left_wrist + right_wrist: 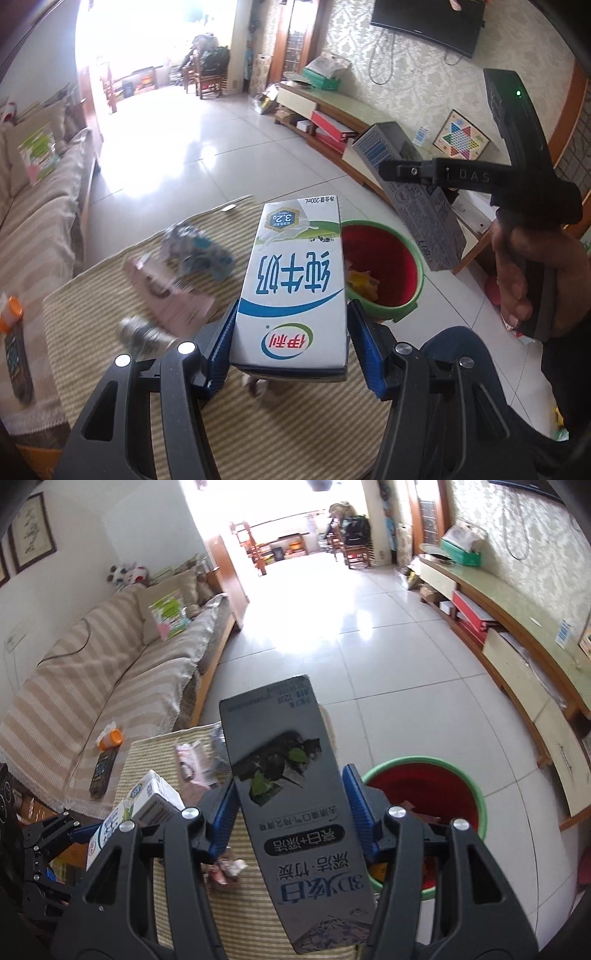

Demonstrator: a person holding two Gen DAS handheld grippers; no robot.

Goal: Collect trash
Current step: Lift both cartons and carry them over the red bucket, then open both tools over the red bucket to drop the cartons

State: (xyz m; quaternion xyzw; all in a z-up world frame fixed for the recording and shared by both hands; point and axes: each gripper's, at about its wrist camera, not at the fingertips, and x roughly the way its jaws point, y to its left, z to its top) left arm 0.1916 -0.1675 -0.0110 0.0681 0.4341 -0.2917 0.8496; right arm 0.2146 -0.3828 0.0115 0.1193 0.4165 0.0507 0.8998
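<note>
Here the white milk carton sits clamped between the blue fingers of the left gripper, lifted above the striped mat. The dark grey toothpaste box is pinched the same way by the right gripper, its far end tilted up. Just beside the mat stands a green-rimmed red bin with some wrappers already inside. On the mat lie a pink packet, a crumpled blue wrapper and other blurred scraps. A striped sofa runs along the left, a low cabinet along the right wall.
</note>
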